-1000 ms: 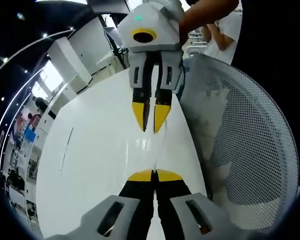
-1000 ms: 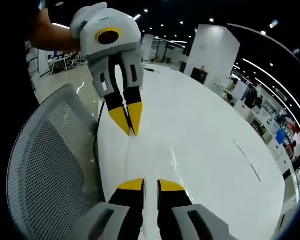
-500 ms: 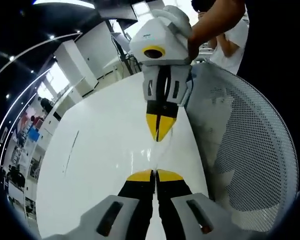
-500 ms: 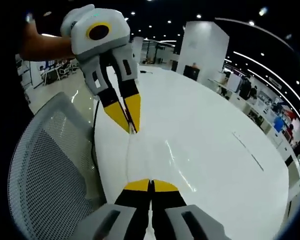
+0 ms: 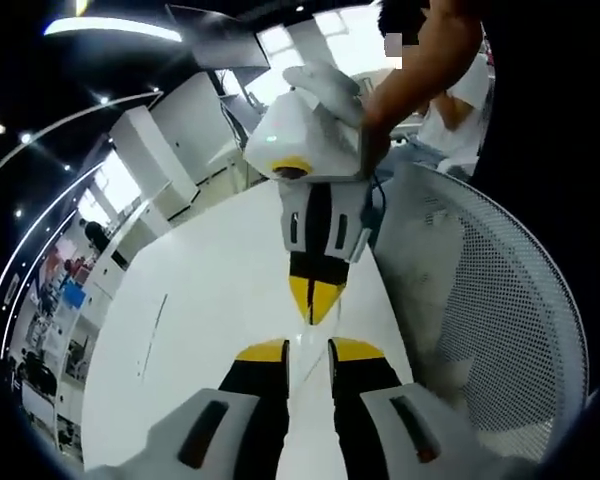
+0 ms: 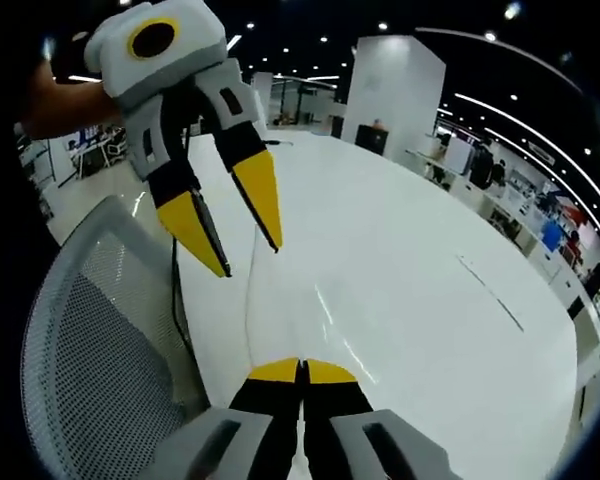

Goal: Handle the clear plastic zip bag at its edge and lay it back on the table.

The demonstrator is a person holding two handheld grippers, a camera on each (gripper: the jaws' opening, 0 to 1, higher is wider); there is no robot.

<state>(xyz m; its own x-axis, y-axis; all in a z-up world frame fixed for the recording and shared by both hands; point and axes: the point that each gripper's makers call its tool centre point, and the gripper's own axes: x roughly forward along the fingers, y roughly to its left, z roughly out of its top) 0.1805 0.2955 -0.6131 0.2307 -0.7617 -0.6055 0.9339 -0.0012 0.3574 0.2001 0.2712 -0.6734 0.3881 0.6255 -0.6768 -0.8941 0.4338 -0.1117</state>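
Where the bag [image 6: 285, 310] is: flat on the white tabletop [image 6: 430, 330], in the strip between your two tongs. It's so clear you mostly get one thin edge line and a couple of glints in the right gripper view, so take its exact outline with a pinch of salt.

Left tongs [image 5: 310, 350]: spread wide, nothing in them. In the right gripper view you can see them hanging above the far end of the bag with the yellow tips well apart, off the plastic.

Right tongs [image 6: 300, 370]: closed tight, no gap between the yellow tips. The bag's edge line runs straight down into those tips, so my read is you've got the near edge pinched, though the plastic is too see-through to swear to it.

Long axis: that edge line runs from your right tongs away toward your left tongs, so the bag lies lengthwise between them, alongside the tabletop's edge.

Nearer hand: the right one, easily. It's at the bag's edge, while the left is up in the air over the other end.

Chair [image 6: 100, 340]: mesh back sits just beside that tabletop edge, close to the bag's line.

Next move, I'd guess: just let the right tongs open and lift straight off, so the bag doesn't drag toward the chair side.
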